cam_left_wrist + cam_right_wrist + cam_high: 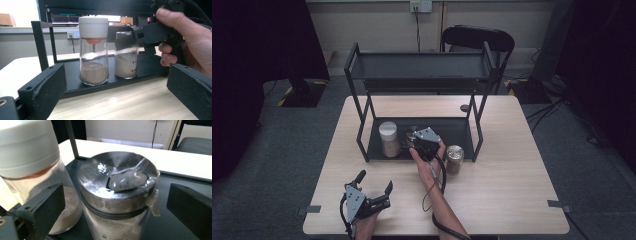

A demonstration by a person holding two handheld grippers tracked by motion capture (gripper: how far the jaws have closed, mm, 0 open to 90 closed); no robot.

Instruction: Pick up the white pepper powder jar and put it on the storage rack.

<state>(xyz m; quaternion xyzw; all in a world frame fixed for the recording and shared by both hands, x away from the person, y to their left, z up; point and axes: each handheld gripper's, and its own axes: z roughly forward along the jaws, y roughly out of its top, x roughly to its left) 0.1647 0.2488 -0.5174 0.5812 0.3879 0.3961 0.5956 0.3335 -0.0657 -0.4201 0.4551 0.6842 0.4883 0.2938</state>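
The right claw (413,138) gapes open around the steel-lidded jar (120,195), now on the shelf at the white-capped jar's (388,139) three o'clock; another jar (454,158) waits on the tabletop (512,190).

High view looking down on table (512,165), both gripper views close and level (sharing the white-capped jar (93,50))

The high view is dim, darkest at nine and three o'clock; glare whitens the metal-lidded jar (117,180); near tongs blur.
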